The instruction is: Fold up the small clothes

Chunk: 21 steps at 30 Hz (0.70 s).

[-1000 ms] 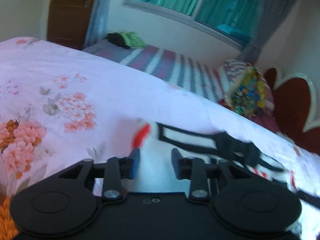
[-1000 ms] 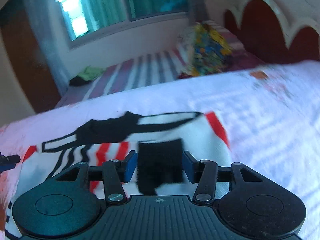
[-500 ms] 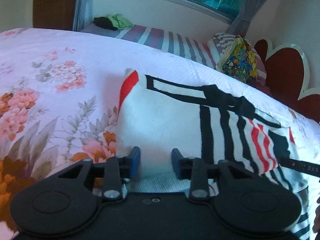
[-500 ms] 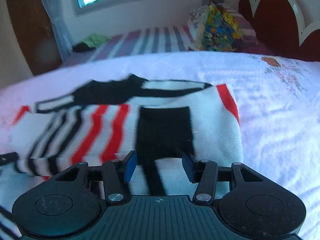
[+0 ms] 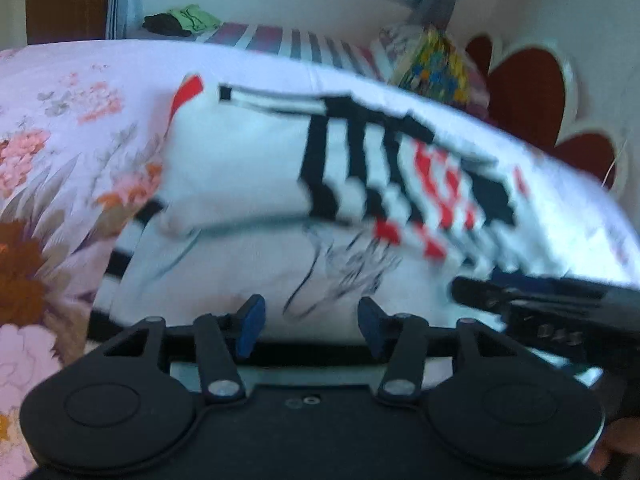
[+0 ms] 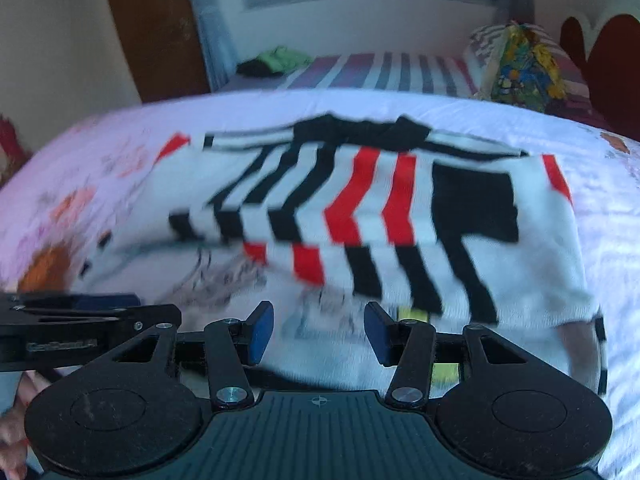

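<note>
A small white shirt [image 5: 240,168] with black and red stripes lies on the floral bedsheet [image 5: 52,120], its top part folded over toward me; it also shows in the right wrist view [image 6: 360,208]. My left gripper [image 5: 310,322] is open and empty just before the shirt's near edge. My right gripper [image 6: 318,330] is open and empty over the shirt's near part. The right gripper shows at the right of the left wrist view [image 5: 540,300], and the left gripper at the left of the right wrist view [image 6: 76,312].
A second bed with a striped sheet [image 6: 384,72] stands behind, with dark and green clothes [image 6: 276,62] and a colourful pillow [image 6: 520,68] on it. A red headboard [image 5: 532,96] is at the right, a brown door [image 6: 152,20] at the left.
Both grippers have opened wider and let go of the shirt. Both have drawn back toward me, leaving the folded top part lying over the lower part.
</note>
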### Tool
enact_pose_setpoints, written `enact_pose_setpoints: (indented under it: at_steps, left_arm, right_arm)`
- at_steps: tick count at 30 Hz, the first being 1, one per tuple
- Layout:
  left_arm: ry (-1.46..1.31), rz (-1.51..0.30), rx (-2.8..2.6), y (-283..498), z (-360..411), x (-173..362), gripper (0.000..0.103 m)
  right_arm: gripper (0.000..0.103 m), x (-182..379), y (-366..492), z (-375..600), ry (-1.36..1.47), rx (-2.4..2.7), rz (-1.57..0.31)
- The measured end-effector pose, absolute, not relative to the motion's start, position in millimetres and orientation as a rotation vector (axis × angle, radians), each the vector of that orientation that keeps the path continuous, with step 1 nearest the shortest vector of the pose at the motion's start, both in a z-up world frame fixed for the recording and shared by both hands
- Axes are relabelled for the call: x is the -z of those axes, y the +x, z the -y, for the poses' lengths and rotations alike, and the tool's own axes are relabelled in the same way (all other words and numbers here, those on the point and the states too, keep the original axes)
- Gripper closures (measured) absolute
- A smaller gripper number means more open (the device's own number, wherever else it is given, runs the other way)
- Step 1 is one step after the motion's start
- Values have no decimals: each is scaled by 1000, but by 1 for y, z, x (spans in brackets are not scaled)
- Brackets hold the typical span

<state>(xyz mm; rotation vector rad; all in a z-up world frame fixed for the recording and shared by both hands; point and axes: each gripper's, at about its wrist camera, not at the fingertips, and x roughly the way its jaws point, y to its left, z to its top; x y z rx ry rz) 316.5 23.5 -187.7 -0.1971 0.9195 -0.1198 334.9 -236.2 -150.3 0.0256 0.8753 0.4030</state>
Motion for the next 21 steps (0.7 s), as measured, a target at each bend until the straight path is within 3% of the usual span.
enact_pose_setpoints:
  at_steps: [11,21]
  left_arm:
    - [-50,-889,89,276,-47,191,61]
    - [-149,-901,138,249,15,172,56]
  right_arm:
    - [53,176,295,320,-52,-219,-914]
    - [53,151,263,274,56,-405,-897]
